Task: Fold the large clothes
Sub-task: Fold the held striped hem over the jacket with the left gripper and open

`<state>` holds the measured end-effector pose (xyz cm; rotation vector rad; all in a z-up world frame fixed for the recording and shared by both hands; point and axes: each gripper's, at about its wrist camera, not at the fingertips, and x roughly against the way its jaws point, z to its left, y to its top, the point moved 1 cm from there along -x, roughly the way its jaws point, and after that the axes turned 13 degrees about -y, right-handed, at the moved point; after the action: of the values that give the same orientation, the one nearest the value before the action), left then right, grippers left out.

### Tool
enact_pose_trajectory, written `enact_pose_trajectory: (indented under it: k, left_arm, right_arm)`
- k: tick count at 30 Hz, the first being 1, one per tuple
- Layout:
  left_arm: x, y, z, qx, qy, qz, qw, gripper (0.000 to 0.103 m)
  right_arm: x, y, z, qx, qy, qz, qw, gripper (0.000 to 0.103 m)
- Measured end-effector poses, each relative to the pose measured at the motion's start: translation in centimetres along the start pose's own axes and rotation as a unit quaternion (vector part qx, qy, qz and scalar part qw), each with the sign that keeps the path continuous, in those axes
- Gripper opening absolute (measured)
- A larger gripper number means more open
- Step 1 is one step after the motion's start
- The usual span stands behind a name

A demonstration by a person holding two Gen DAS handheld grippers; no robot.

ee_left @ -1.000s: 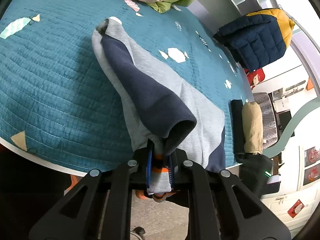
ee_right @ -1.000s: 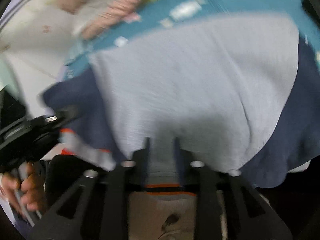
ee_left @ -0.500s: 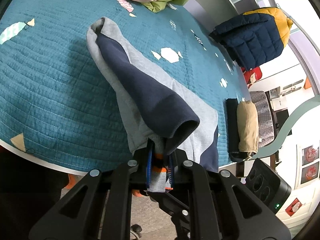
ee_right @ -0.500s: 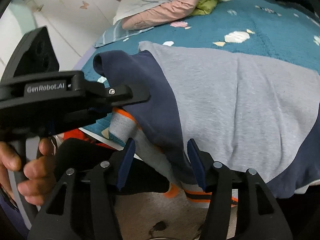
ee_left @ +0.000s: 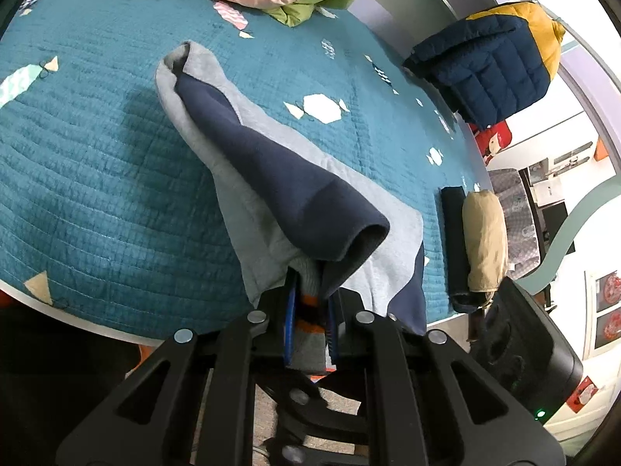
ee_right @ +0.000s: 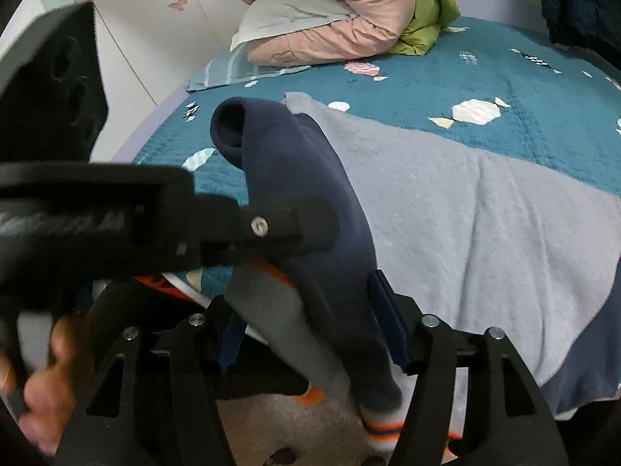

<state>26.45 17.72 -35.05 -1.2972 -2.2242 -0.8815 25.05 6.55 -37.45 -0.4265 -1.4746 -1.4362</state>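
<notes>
A grey and navy sweatshirt [ee_left: 271,178] lies spread across a teal quilted bedspread [ee_left: 97,163], its lower edge hanging off the near side of the bed toward both claws. The left claw [ee_left: 310,326] is clenched on the sweatshirt's ribbed hem, a strip of grey knit with orange and navy stripes pinched between its blue-lined fingers [ee_left: 289,322], and a navy sleeve [ee_left: 302,198] drapes over the fabric just above the grip, its open cuff facing the camera. From the right wrist view the same sweatshirt [ee_right: 465,225] covers much of the bedspread [ee_right: 485,81], with the navy sleeve [ee_right: 310,194] folded over its left edge and running down between the fingers of the right claw [ee_right: 310,326]. The right claw stands released, its fingers [ee_right: 388,322] spread wide on either side of the hanging sleeve and striped hem without pressing on them. The left claw [ee_right: 295,229] crosses this view from the left, blurred, gripping the hem just above the right claw's gap, with the person's left hand [ee_right: 42,388] on its handle. At the head of the bed sit a pink padded jacket [ee_right: 330,15] and a green garment [ee_right: 427,11] on a pillow [ee_right: 283,15]. A navy and yellow puffer jacket [ee_left: 500,58] lies at the far right edge of the bed, and a rolled beige garment [ee_left: 485,240] rests beside a dark folded one [ee_left: 456,244] near the right corner.
</notes>
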Motion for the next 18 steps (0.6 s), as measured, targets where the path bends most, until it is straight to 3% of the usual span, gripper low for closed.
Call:
enact_pose_trajectory:
  k: [2, 4, 6, 11, 14, 15, 18]
  left_arm:
    - [-0.2, 0.0, -0.4, -0.008, 0.008, 0.0, 0.9999, 0.012]
    - [-0.6, 0.1, -0.8, -0.008, 0.005, 0.004, 1.0, 0.012]
    - [-1.0, 0.2, -1.3, -0.011, 0.001, 0.005, 0.9999, 0.013]
    - [-2.2, 0.1, -4.6, -0.045, -0.04, 0.013, 0.9981, 0.018]
    - [-2.7, -0.2, -7.5, -0.078, -0.076, 0.009, 0.994, 0.035]
    - [-2.8, -0.3, -8.3, -0.087, -0.083, 0.003, 0.9927, 0.048]
    - [-2.9, -0.8, -10.8, -0.123, -0.104, -0.017, 0.9867, 0.061]
  right_arm:
    - [-0.2, 0.2, -0.4, -0.016, 0.006, -0.002, 1.0, 0.055]
    - [-0.1, 0.2, -0.9, -0.019, 0.007, -0.006, 1.0, 0.043]
    - [0.2, 0.1, -1.6, -0.023, -0.004, -0.008, 1.0, 0.02]
    - [2.5, 0.1, -5.6, -0.076, -0.014, -0.033, 0.997, 0.013]
    - [4.6, -0.1, -8.9, -0.122, -0.019, -0.049, 0.991, 0.012]
    - [5.2, -0.3, -10.1, -0.137, -0.02, -0.052, 0.989, 0.012]
    - [6.5, -1.4, -14.2, -0.195, -0.032, -0.045, 0.979, 0.012]
